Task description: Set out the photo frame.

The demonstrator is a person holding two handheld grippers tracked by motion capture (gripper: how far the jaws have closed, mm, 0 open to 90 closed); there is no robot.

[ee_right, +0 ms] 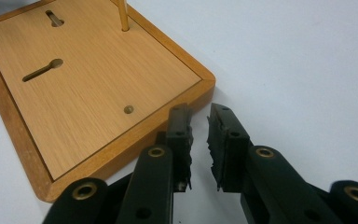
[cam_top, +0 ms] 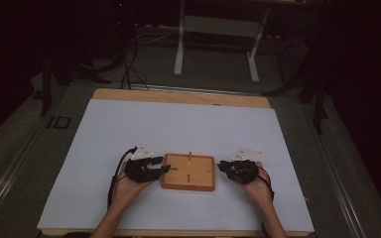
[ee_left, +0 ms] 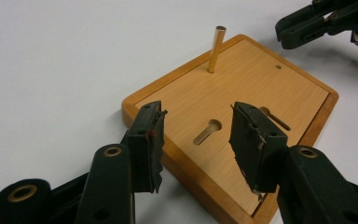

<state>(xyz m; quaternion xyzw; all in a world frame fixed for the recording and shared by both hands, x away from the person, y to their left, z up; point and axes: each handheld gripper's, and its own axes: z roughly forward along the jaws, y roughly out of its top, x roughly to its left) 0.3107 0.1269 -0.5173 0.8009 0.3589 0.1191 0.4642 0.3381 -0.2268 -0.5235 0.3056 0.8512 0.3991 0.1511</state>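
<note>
A: From the high view, what do you make of it?

B: A wooden board (cam_top: 188, 172) lies flat on the white table (cam_top: 129, 129), near the person's edge. The left gripper (cam_top: 164, 169) reaches over the board's left edge; the right gripper (cam_top: 222, 166) sits just beside its right edge, not touching.

A: And the left gripper view?

B: Its jaws stand spread wide with nothing between them, hovering over the board's near edge. Ahead lies a keyhole slot (ee_left: 208, 131), empty, and a second slot (ee_left: 275, 118) partly hidden behind the jaw on the right. A brass peg (ee_left: 216, 49) stands slightly tilted in a hole at the far edge. The other gripper (ee_left: 284, 35) shows at top right.

A: The right gripper view?

B: Jaws parted only narrowly, gripping nothing, just off the board's corner. Both slots (ee_right: 42, 69) are empty; a small brass stud (ee_right: 128, 109) sits flush in the surface, and the peg (ee_right: 122, 14) rises at the top.

A: How should the reach go?

B: I'd judge the left gripper should square its jaws to the peg, close low on the shaft, and pull straight along it, while the right steadies the board's edge so it doesn't slide.
</note>
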